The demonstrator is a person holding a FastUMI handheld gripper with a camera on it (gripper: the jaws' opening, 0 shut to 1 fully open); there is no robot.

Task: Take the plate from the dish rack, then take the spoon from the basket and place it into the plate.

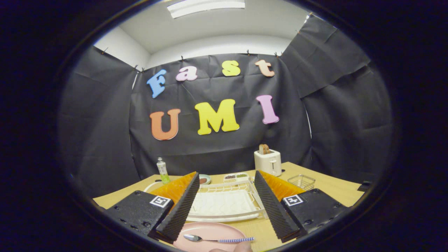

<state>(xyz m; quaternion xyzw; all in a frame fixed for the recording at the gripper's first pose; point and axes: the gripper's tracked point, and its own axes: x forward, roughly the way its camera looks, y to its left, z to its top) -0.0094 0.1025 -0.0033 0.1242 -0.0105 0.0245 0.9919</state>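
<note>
The gripper (225,178) hangs above the wooden table (329,190), aimed level toward the back of the booth, with its two ridged black fingers (180,208) spread wide and nothing held between them. Each finger carries an orange backing and a black mount with a small square marker.

Below and between the finger bases lies the pink plate (196,231), flat on the table and near the table's front edge. The spoon (217,239) rests across the plate, its metal bowl toward the left finger and its blue-and-white checked handle stretching toward the right. The spoon touches the plate only; neither finger is in contact with it. A small patch of a person's hand (241,247) shows just under the spoon handle, at the plate's near rim; how that hand is held cannot be made out.

Just beyond the plate, framed between the open fingers, sits the white dish rack (224,204) on its tray. Past the right finger stands the wire basket (301,182), set apart from the rack. Behind it, a white toaster (267,161) holds a slice of bread (264,148). Farther back are a small compartment dish (235,177), a little bowl (204,180), and, beyond the left finger, a clear bottle (162,170) with green contents.
</note>
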